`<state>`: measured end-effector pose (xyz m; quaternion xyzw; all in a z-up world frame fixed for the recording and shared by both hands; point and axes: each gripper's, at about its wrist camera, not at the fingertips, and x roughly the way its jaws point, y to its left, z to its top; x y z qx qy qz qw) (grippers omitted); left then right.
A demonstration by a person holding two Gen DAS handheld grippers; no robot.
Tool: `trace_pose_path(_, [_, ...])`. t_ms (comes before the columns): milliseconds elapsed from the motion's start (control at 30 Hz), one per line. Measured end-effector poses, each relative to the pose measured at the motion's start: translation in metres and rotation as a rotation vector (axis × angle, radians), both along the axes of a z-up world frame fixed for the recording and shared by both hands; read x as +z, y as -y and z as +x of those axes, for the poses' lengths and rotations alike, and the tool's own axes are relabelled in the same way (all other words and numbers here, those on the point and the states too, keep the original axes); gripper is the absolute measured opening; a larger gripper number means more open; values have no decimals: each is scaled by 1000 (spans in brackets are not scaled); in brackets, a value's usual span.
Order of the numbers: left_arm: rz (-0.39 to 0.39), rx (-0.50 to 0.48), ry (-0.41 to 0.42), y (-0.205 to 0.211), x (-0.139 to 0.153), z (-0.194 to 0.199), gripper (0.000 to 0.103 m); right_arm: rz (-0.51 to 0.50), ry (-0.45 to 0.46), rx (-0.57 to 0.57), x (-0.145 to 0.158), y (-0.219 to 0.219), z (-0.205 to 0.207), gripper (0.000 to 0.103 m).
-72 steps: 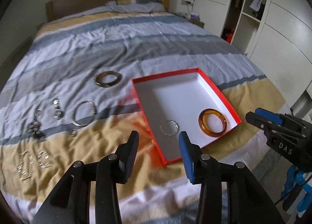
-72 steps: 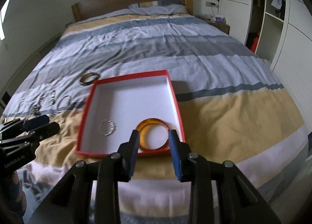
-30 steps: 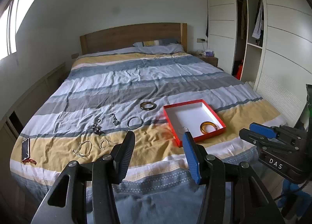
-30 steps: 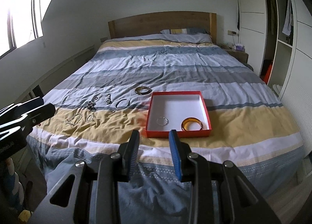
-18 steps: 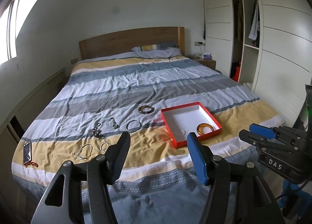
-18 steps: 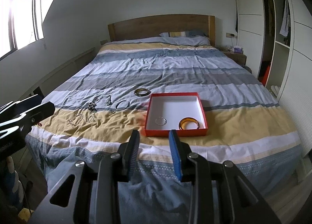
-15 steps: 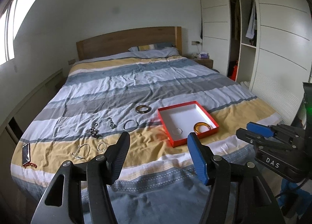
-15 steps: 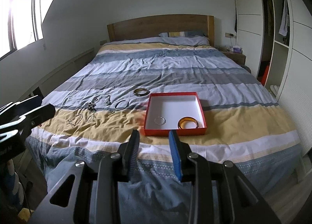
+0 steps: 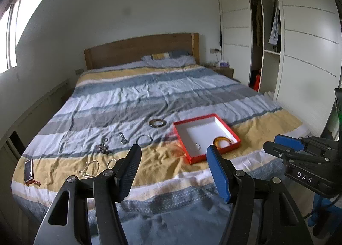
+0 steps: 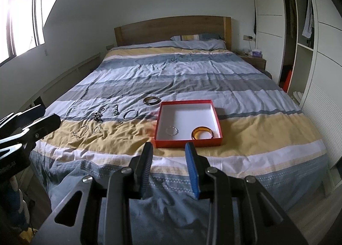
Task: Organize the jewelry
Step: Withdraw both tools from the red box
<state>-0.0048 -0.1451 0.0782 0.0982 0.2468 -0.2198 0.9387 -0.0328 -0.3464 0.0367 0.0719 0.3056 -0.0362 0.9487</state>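
A red box (image 9: pixel 234 136) (image 10: pixel 188 143) with a white inside lies on the striped bed. It holds an amber bangle (image 9: pixel 222 141) (image 10: pixel 202 133) and a small silver ring bracelet (image 9: pixel 196 147) (image 10: pixel 172 131). Left of the box on the cover lie a dark bangle (image 9: pixel 157 122) (image 10: pixel 152 100), a thin silver bangle (image 9: pixel 144 138) (image 10: pixel 130 114), chains (image 9: pixel 89 168) (image 10: pixel 80 131) and small pieces (image 9: pixel 103 148). My left gripper (image 9: pixel 174 163) and right gripper (image 10: pixel 168 156) are both open and empty, held back beyond the foot of the bed.
A phone (image 9: pixel 28 170) lies at the bed's near left corner. White wardrobes (image 9: pixel 303 52) with an open section stand on the right. A nightstand (image 10: pixel 254 59) is by the wooden headboard (image 10: pixel 173 28). A window (image 10: pixel 23 25) is on the left wall.
Both grippers have pulled far back from the box to beyond the foot of the bed. The left gripper's jaws have opened a little wider. The jewelry has not moved.
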Motion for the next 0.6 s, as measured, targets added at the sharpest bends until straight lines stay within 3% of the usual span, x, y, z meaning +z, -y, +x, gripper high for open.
trace_pose_path(133, [-6, -3, 25, -7, 3, -4, 63, -4, 15, -5, 5, -5, -4, 44])
trace_pose_path(600, [-32, 40, -10, -41, 1, 9, 68, -23, 3, -11, 12, -21, 5, 44])
